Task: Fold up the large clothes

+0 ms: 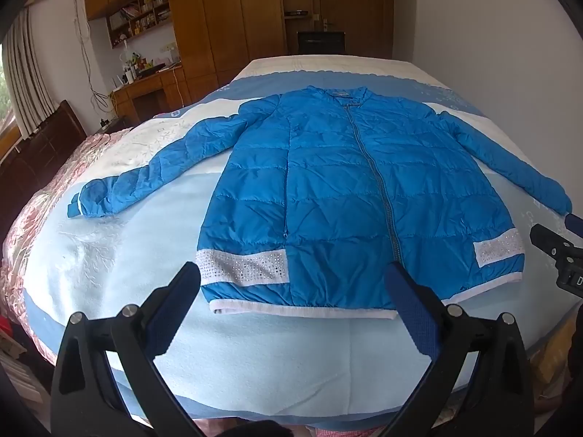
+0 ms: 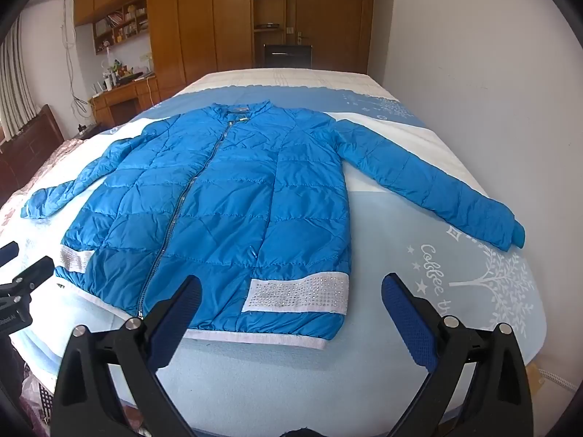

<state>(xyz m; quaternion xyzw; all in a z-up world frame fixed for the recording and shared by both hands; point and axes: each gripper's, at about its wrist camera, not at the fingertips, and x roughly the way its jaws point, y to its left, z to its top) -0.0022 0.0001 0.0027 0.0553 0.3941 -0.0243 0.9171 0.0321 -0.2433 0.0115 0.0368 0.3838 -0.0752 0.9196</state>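
there was one blue puffy jacket and it lay flat on one bed, zipped up, front side up. it had two sleeves, and one white sparkly patch on each side near the hem. its long way ran from the collar at 12 o'clock down to the white hem at 6 o'clock. the sleeves went out toward 8 and 4 o'clock. bare blanket showed between the hem and the near bed edge. there were two grippers. the left gripper and the right gripper both hung over the hem, fingers spread wide, holding nothing.
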